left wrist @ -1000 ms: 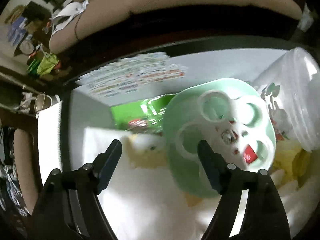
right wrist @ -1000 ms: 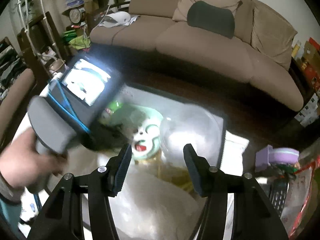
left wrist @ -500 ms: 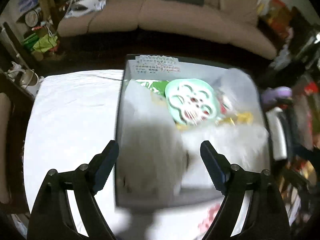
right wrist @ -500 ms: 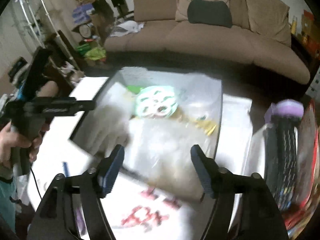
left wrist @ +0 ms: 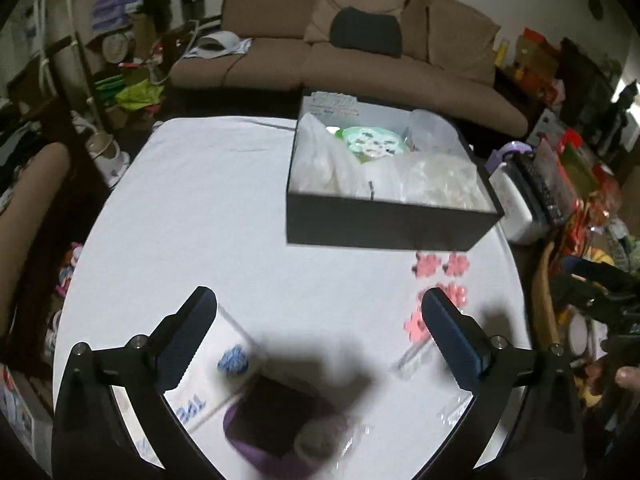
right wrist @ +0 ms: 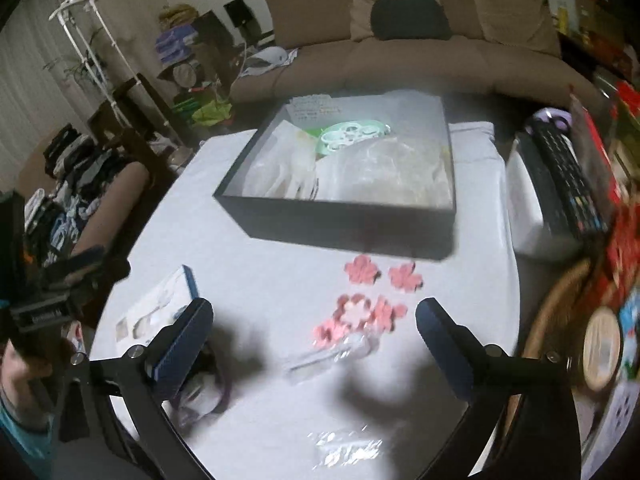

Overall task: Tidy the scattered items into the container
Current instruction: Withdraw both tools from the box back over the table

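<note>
Both claws have drawn back from the black box [left wrist: 384, 224] and now hang over the white worktop [left wrist: 200, 200], jaws opening with nothing between them. Under the left claw [left wrist: 318, 330] lies a purple item [left wrist: 280, 432]; ahead of the right claw [right wrist: 314, 332], pink flower cutters [right wrist: 360, 312]. Farther off, the box holds plastic bags [right wrist: 384, 176] and a green mould [right wrist: 352, 134].

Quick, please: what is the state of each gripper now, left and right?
Left gripper: jaws opening, wide apart, nothing between them.
Right gripper: jaws opening, wide apart, holding nothing.
</note>
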A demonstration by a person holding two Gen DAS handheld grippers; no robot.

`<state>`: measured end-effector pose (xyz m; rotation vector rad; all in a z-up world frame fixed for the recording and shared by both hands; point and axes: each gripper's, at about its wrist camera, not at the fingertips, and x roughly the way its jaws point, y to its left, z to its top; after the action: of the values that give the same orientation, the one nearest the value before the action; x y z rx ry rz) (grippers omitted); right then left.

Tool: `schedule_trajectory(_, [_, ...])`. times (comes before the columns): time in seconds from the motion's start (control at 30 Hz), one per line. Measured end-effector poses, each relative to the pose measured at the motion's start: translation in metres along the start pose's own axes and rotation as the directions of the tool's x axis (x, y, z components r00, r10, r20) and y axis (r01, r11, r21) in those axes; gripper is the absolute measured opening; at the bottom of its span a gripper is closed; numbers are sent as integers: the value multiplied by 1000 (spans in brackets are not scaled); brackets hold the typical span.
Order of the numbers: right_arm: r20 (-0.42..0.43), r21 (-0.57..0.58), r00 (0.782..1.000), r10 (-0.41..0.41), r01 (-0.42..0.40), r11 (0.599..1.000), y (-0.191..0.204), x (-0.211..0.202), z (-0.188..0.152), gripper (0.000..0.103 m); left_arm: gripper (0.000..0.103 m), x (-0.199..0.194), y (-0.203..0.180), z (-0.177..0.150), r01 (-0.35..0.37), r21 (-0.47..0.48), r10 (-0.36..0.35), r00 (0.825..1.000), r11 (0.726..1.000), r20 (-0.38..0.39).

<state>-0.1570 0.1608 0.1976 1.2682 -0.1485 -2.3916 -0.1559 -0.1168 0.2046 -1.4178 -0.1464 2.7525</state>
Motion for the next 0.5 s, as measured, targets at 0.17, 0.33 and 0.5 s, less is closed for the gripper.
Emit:
schedule_trajectory(0.17, [12,-2,1000,-12,12,1000,17,-25,-28,103,103,-41,-1,-35,-22,-4,23,999,1000,29])
schedule_trajectory(0.33, [29,1,999,-21,21,1000,29,-44,-57,103,103,-76,-7,-62,-32,10,31,998,999,63])
schedule_trajectory(0.5, [43,8,999,-18,18,1000,35,-54,-81,103,103,-105,-17,-82,-37,24,35,995,999,98])
